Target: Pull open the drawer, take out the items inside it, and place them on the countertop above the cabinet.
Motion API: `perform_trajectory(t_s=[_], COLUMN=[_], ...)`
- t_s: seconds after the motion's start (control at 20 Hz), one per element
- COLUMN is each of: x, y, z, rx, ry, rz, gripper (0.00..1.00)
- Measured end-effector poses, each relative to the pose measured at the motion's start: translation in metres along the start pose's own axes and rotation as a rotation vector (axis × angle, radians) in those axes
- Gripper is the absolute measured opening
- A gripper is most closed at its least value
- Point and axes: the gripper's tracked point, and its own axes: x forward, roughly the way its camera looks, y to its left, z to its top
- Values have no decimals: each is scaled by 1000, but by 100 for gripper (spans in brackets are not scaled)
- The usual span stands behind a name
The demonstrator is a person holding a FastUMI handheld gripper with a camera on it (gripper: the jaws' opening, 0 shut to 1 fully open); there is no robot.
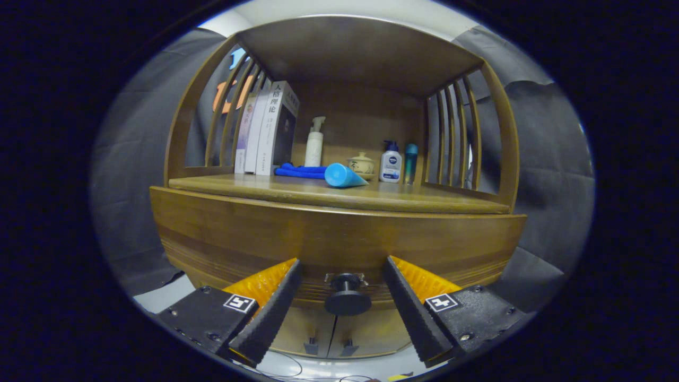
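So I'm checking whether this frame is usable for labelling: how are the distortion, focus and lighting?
Gripper view: strong fisheye bending, the drawer front and countertop bow into curves; focus is sharp on the knob, which sits between the open fingers, and on the books and bottles; lighting is even but dim, the shelf's back is shadowed, with no glare.

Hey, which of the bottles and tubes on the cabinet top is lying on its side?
The blue tube beside the blue cloth; the white pump bottle and others stand upright. The hand-held gripper is open around the drawer knob.
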Motion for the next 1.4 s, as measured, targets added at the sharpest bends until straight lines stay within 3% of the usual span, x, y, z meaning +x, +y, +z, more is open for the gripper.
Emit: perform_trajectory(t_s=[0.5, 0.65, 0.9, 1.1, 1.2, 1.4], x=[2, 1, -1, 2, 2, -23], y=[0, -3, 1, 1, -9, -5], z=[-1, 5, 6, 3, 7, 13], rx=[-1, -7, -62, -77, -103, -33], ry=[18, 6, -75, -126, -147, -150], rz=[11, -28, 7, 90, 74, 110], gripper=[100, 100, 100, 100, 100, 99])
